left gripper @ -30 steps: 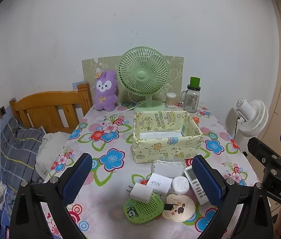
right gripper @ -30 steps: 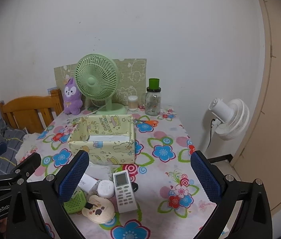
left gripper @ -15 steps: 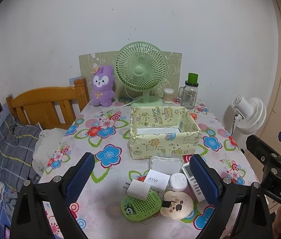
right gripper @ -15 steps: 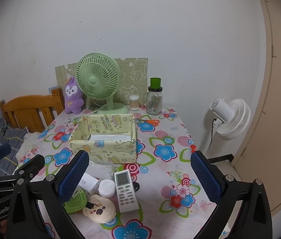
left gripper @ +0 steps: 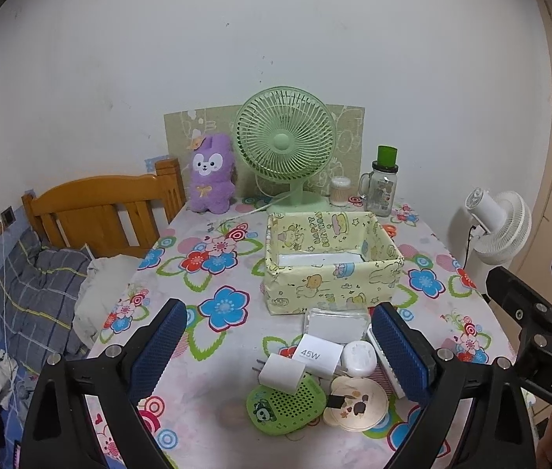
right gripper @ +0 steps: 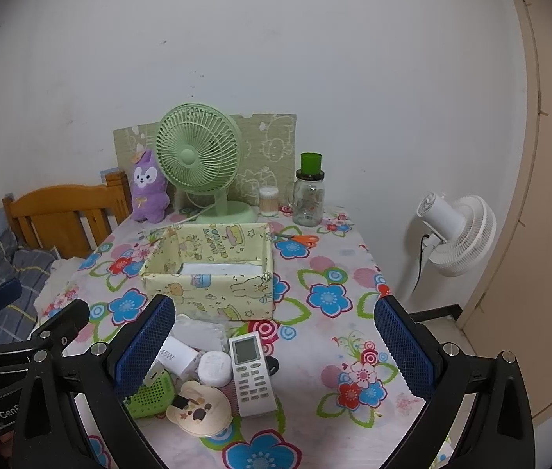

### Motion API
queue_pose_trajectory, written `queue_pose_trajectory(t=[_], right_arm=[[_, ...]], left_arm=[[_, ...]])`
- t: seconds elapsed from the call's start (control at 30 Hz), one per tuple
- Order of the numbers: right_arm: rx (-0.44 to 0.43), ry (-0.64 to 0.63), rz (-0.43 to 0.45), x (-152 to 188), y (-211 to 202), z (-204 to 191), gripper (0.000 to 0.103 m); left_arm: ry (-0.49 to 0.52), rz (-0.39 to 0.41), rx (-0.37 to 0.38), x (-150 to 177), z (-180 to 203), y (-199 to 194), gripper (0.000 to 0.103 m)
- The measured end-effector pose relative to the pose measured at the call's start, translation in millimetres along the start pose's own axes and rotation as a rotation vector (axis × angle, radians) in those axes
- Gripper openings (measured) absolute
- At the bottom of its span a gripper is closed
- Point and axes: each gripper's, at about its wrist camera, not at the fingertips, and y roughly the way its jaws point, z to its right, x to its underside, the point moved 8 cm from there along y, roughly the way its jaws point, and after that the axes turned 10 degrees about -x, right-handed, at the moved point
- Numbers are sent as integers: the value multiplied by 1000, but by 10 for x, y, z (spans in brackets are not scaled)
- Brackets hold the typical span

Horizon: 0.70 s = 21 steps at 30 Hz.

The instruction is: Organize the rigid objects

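A yellow cartoon-print box [left gripper: 330, 273] [right gripper: 213, 273] stands mid-table, a white flat thing inside. In front of it lies a pile: a clear flat case [left gripper: 334, 324], a white 45W charger box [left gripper: 315, 355], a white plug [left gripper: 280, 371], a white round case [left gripper: 358, 357] [right gripper: 215, 367], a green perforated disc [left gripper: 287, 404] [right gripper: 150, 394], a beige bear-shaped card [left gripper: 356, 402] [right gripper: 199, 410] and a white remote [right gripper: 250, 375]. My left gripper [left gripper: 277, 351] is open and empty above the pile. My right gripper [right gripper: 274, 348] is open and empty, over the remote.
A green desk fan [left gripper: 285, 148], purple plush [left gripper: 211, 174], cotton-swab jar [left gripper: 340, 191] and green-capped glass jar [left gripper: 383, 187] line the table's back. Orange scissors [right gripper: 303, 239] lie right of the box. A wooden bed [left gripper: 100, 211] is left, a white floor fan [right gripper: 459, 234] right.
Both grippers have drawn back and risen slightly, so the table looks a little farther. Nothing on the table has moved.
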Motion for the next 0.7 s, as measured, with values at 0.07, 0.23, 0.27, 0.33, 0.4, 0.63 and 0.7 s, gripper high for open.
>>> queue_pose_trajectory(t=[0.07,0.23,0.27,0.33,0.4,0.63,0.7], right_arm=[[-2,3,-3,4,5,0,103],[-5,5,-4,15,9,14,103],[-8,6,-4,15,7,11,103],[-9,7,-3,19,5,12,103],[-8,6,-4,17,7,12,103],[0,0,-4,16,4,29,103],[-1,2,-6,12,10,27,103]], left_arm=[[1,0,-3,-3,3,1,96],[0,-1,0,-7,14,-1,96],[2,1,3,-12,18,-5,96],[1,5,9,-17,21,-13,95],[1,5,17,-20,31,-10,94],[-3,2,21,-7,26,-6,94],[-3,2,22,-4,23,-6,94]])
